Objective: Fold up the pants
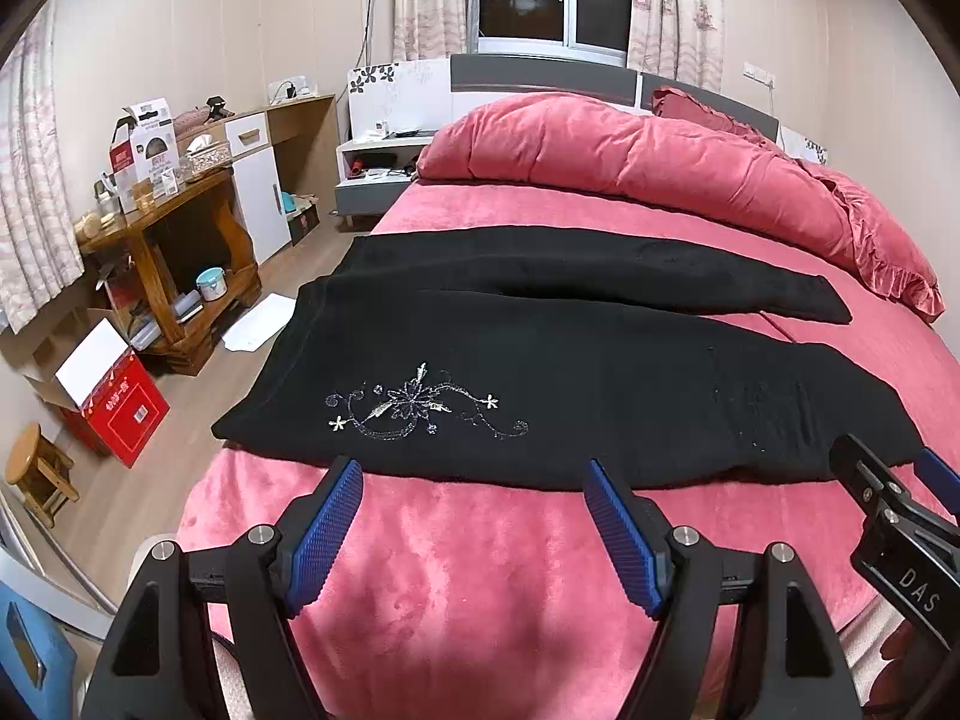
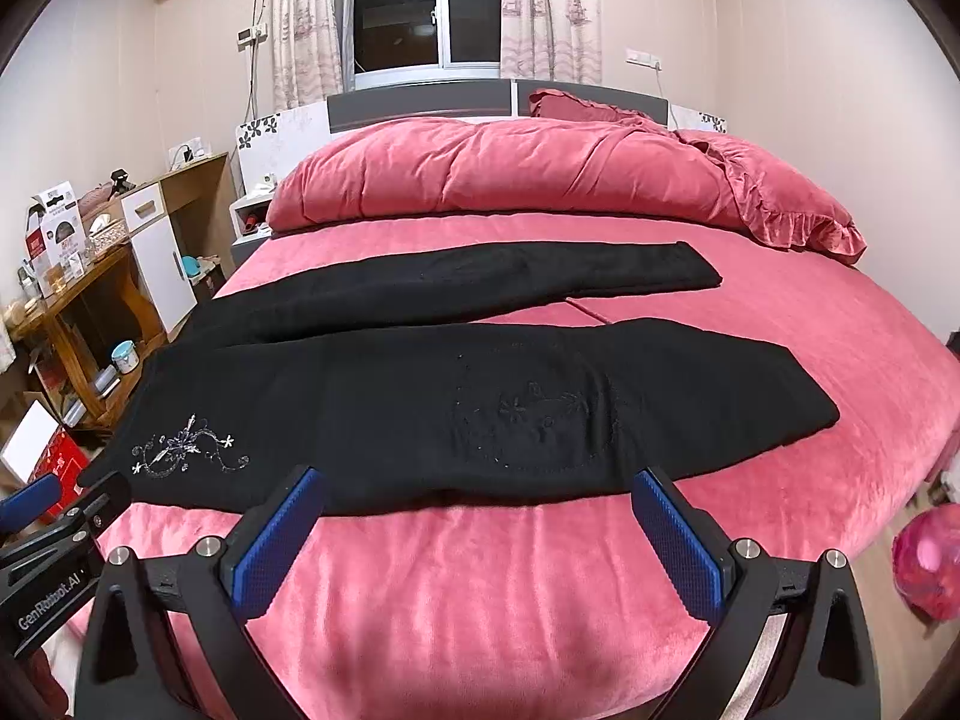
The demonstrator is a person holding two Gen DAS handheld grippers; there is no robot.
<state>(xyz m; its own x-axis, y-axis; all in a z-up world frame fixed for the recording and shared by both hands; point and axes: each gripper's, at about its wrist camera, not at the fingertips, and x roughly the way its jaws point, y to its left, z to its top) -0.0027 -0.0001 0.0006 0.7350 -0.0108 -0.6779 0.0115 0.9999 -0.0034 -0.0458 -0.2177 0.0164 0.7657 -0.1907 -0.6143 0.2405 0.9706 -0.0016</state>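
Observation:
Black pants lie flat across the pink bed, waist at the left, both legs spread apart toward the right; they also show in the right wrist view. A silver flower embroidery sits near the waist. My left gripper is open and empty, just short of the pants' near edge by the embroidery. My right gripper is open and empty, at the near edge of the near leg. The right gripper also shows at the right of the left wrist view.
A rolled pink duvet and a pillow lie at the head of the bed. A wooden table, red box and stool stand on the floor at left. A pink ball lies at right.

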